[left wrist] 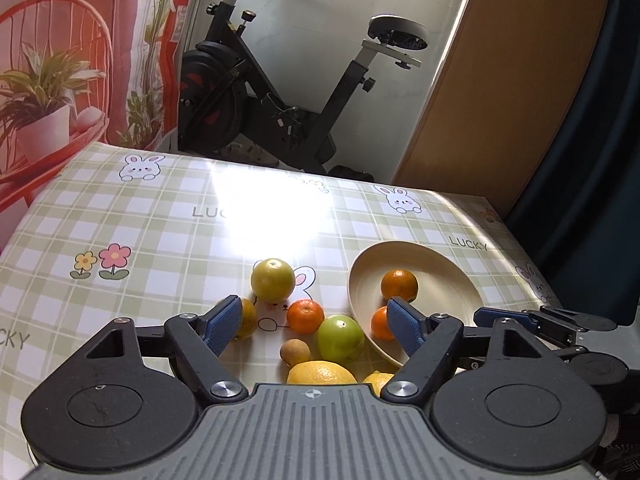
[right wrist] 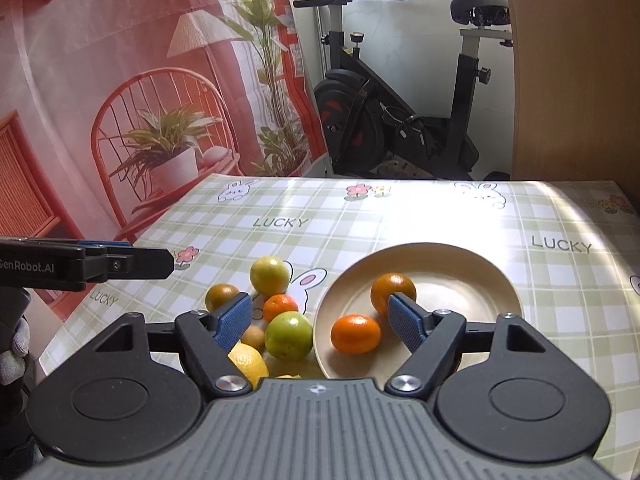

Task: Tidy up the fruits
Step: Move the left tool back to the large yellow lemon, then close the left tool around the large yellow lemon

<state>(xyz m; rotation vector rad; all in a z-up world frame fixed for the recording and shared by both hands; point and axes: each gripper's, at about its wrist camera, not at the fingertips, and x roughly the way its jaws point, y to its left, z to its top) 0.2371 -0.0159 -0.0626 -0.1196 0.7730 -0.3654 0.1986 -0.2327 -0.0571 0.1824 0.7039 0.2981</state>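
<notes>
We hover over the checked table (right wrist: 560, 320) with both tools empty: left gripper (left wrist: 316, 322) spread wide, nothing between its pads, and right gripper (right wrist: 320, 320) likewise spread and holding nothing. The cream plate (right wrist: 472, 264) already carries two oranges, one (right wrist: 394, 286) toward twelve o'clock in the dish, one (right wrist: 355, 334) toward seven. Loose fruit clusters at the plate's nine o'clock: a green fruit (right wrist: 289, 335), a small orange (right wrist: 280, 307), a yellow-green fruit (right wrist: 269, 276), a lemon (right wrist: 249, 362). We judge we're between picks; next we drop over a loose orange and close gently.
</notes>
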